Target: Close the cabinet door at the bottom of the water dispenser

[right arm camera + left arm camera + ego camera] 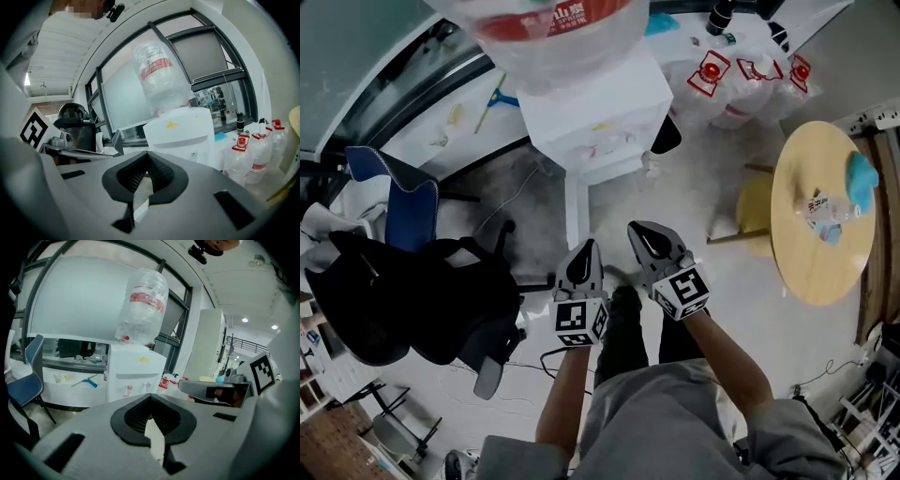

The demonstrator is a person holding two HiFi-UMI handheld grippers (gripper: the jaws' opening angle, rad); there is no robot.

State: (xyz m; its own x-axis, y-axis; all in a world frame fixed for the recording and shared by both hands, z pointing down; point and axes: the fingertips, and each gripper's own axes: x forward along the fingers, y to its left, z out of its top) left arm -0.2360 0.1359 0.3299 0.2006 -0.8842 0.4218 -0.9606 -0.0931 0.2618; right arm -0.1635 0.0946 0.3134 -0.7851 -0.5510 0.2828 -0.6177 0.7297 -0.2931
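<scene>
water dispenser: white boxy floor-standing water dispenser against the window wall, with a clear upturned water bottle with a red label on top.
cabinet door: white cabinet door at the dispenser's foot, swung out toward the person and seen edge-on from above; it stands open, so the task is not yet done.
left gripper: grey two-jaw left gripper, jaws pressed together on nothing, tip just beside the door's free edge; i judge it is kept closed to serve as a blunt pusher, not a pincer.
right gripper: grey right gripper, jaws likewise together and empty, near the left one on the door's right side, apart from the panel.
aim: both gripper views look at the dispenser front above the jaws, lower cabinet hidden by the gripper bodies.
next, by guess: nudge the panel sideways so it swings home.
surroundings: round pale wooden table at right; blue office chair at left, well apart.
</scene>
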